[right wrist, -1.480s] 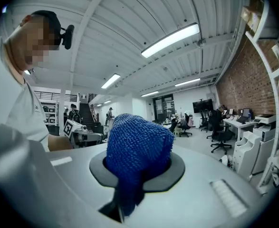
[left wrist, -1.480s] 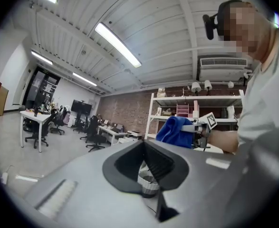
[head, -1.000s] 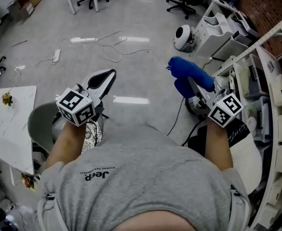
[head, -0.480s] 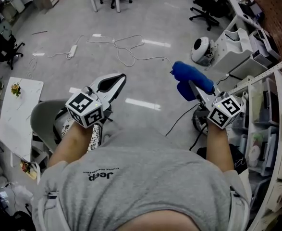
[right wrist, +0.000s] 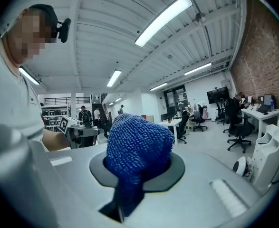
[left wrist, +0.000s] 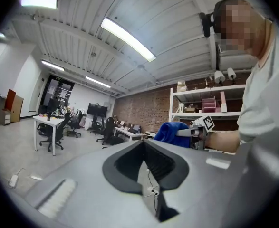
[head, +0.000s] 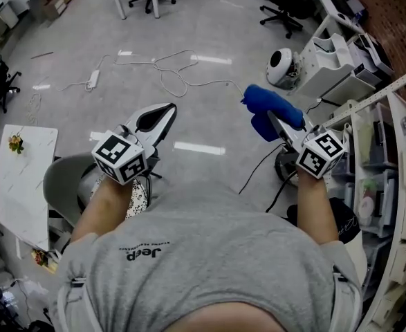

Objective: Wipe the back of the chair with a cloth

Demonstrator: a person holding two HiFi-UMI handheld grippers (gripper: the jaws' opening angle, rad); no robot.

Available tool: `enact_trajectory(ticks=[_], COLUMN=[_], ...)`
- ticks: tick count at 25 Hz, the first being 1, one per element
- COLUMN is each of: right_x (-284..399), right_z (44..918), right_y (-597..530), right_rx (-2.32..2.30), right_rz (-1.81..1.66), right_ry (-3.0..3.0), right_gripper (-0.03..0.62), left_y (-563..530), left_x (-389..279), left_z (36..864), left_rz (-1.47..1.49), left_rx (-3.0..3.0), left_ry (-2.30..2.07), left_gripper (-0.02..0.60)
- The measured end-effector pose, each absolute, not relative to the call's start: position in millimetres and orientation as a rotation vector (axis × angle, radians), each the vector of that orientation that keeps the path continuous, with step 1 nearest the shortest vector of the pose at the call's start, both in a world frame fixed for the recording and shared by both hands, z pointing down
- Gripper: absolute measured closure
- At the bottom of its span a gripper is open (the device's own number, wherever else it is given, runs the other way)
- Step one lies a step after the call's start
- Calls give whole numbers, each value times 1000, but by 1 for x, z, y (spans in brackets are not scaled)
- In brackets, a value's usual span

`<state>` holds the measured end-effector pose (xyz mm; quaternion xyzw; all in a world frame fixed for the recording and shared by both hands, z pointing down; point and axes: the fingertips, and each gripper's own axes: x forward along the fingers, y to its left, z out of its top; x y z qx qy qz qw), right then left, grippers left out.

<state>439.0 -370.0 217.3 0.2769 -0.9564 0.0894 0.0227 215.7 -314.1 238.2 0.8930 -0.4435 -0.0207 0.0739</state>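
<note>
Right gripper [head: 273, 121] clamps the blue cloth [head: 263, 100]; left gripper [head: 169, 109] is closed, empty. Best swing toward the grey chair [head: 59, 182], cloth pressed flat.

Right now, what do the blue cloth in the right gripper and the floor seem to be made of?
The blue cloth is probably microfibre or chenille, matte; dense small nubs cover it, and it bunches softly where the right gripper pinches it. The floor is likely polished concrete or a smooth grey coating; seamless, with pale bar-shaped reflections.
</note>
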Motion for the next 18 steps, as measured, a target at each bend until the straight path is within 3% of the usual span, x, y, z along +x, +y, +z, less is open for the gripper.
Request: enact_trajectory(ticks=[8,18], right_x=[320,-7], right_z=[216,266], right_y=[-384,-306], right_rx=[486,-309], right_rz=[228,118], right_ry=[-2957,-2833], right_gripper=[534,534], left_y=[-280,-120], left_x=[130,-87], left_z=[251,315], left_rz=[-92,-136], left_rx=[2517,1970], left_ry=[-1613,-2166], left_gripper=[523,523])
